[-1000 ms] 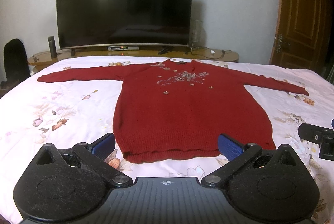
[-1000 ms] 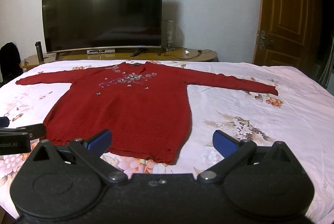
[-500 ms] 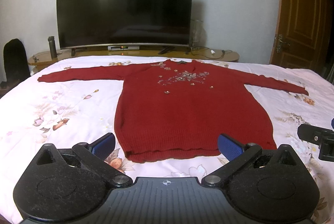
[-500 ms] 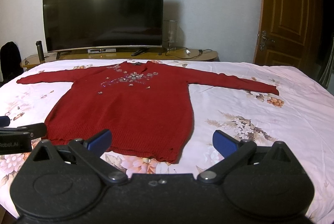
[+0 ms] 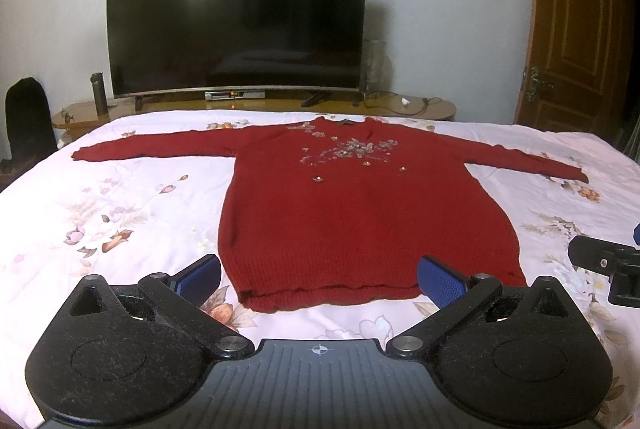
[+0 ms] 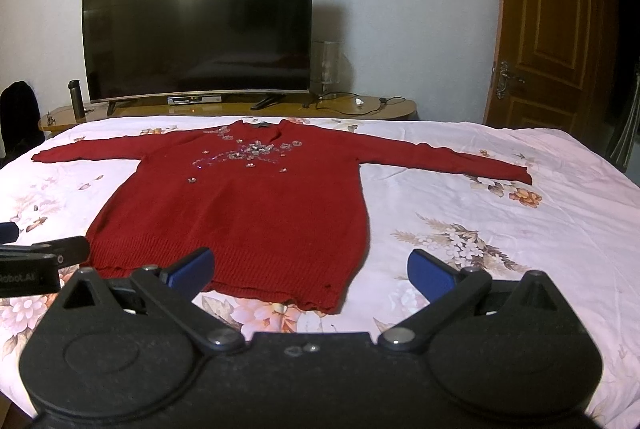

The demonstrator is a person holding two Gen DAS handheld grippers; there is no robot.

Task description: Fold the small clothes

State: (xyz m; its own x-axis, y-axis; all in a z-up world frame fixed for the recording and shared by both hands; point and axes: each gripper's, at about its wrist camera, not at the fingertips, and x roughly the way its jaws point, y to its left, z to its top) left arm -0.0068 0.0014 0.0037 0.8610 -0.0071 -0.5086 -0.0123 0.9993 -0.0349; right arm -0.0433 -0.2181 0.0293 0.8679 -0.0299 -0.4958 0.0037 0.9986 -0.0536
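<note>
A red knit sweater (image 5: 360, 213) with sequin flowers on the chest lies flat, face up, on the bed, sleeves spread to both sides, hem toward me. It also shows in the right wrist view (image 6: 248, 205). My left gripper (image 5: 320, 279) is open and empty, hovering just in front of the hem, its blue fingers spanning the hem's left and middle. My right gripper (image 6: 310, 271) is open and empty, in front of the hem's right corner. Each gripper shows at the edge of the other's view.
The bed has a white floral sheet (image 5: 120, 213). Behind it a wooden TV stand (image 5: 256, 107) carries a large curved TV (image 5: 236, 25), a dark bottle (image 5: 98, 93) and cables. A wooden door (image 5: 572, 29) is at the right.
Both grippers have crept slightly closer to the sweater's hem. Both stay open and the sweater has not moved.
</note>
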